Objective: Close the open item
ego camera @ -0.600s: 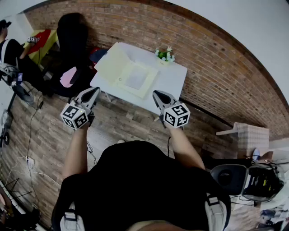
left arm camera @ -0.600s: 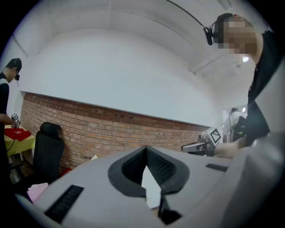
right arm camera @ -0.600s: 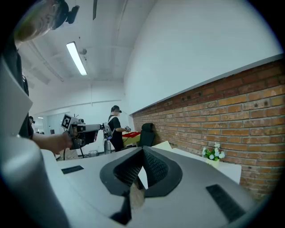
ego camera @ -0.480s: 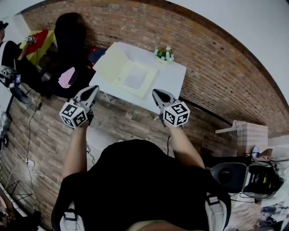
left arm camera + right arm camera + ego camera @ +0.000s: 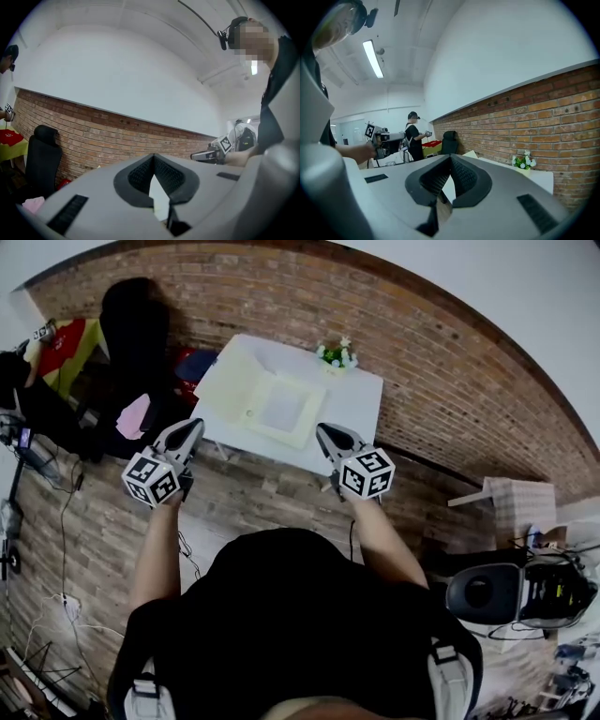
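An open cream box [image 5: 272,401] lies on the white table [image 5: 358,397], its lid [image 5: 228,374] folded out to the left. Both grippers hang in the air short of the table's near edge, pointing at it and touching nothing. My left gripper [image 5: 194,426] is off the table's left corner, my right gripper [image 5: 324,433] near the middle of the front edge. In the left gripper view the jaws [image 5: 153,157] meet at the tip with nothing between them. The right gripper view shows the same at its own jaws [image 5: 450,157]. Each gripper view catches the other gripper off to the side.
A small pot of flowers [image 5: 338,354] stands at the table's back edge against the brick wall [image 5: 441,381]. A black chair [image 5: 131,329] with a pink cloth [image 5: 138,407] stands left of the table. Another person [image 5: 412,136] stands far off. Cables lie on the brick floor [image 5: 56,549].
The head view has shifted slightly, so the table sits a little higher and to the right. Both grippers keep their places and stay shut.
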### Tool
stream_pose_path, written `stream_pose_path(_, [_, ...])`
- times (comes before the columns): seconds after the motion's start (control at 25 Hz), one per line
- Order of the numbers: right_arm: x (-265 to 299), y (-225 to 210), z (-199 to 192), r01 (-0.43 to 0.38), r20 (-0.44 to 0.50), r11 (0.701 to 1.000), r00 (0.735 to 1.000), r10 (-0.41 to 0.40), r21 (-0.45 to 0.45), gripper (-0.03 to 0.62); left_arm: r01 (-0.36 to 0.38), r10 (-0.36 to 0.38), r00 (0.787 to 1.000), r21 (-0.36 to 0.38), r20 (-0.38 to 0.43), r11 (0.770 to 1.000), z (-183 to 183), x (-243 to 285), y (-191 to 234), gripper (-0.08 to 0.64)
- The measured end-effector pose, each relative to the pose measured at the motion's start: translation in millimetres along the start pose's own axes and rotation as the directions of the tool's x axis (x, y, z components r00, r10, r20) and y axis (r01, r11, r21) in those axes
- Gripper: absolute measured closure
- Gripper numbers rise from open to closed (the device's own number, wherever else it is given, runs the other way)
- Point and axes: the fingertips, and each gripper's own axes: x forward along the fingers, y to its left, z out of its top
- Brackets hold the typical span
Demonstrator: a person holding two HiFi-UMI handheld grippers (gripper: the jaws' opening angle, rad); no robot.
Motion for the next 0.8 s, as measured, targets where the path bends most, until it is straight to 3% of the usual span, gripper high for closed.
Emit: stream_pose_path(0.8, [37,29,-3,0.055,-0.006,0.998,0.998,-0.055,0.030,0.571,0.067,-0.067,0.998,-0.025,0.009,0.997,1,-24,48,0.551])
